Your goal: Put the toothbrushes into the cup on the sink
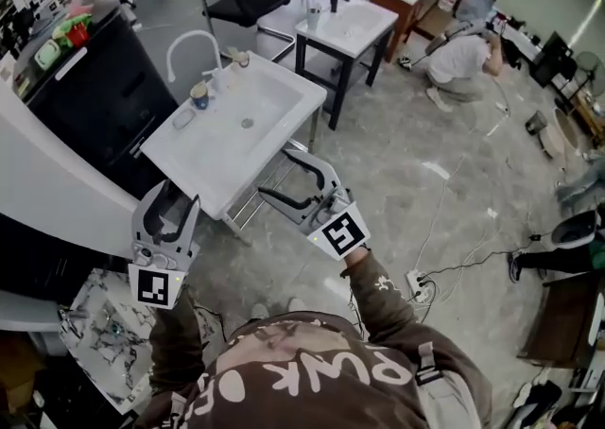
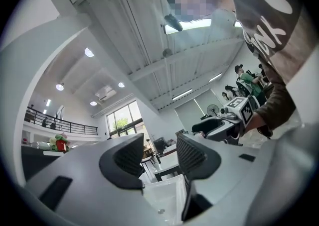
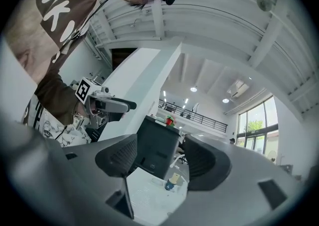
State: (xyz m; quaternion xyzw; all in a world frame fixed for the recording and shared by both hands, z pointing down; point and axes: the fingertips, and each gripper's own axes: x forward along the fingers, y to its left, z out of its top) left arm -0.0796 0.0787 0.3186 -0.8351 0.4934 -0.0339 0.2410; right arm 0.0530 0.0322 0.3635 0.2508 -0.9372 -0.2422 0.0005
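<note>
Both released: L gripper (image 1: 177,198), R gripper (image 1: 276,175); glossy white rect. sink (image 1: 203,158); round cup (image 1: 199,94).

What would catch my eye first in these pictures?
Two grey handheld grippers stand out in the head view: the left tool and the right tool are both open and empty, and both are held by the near edge of a white sink. A small cup stands on the sink's far rim.
</note>
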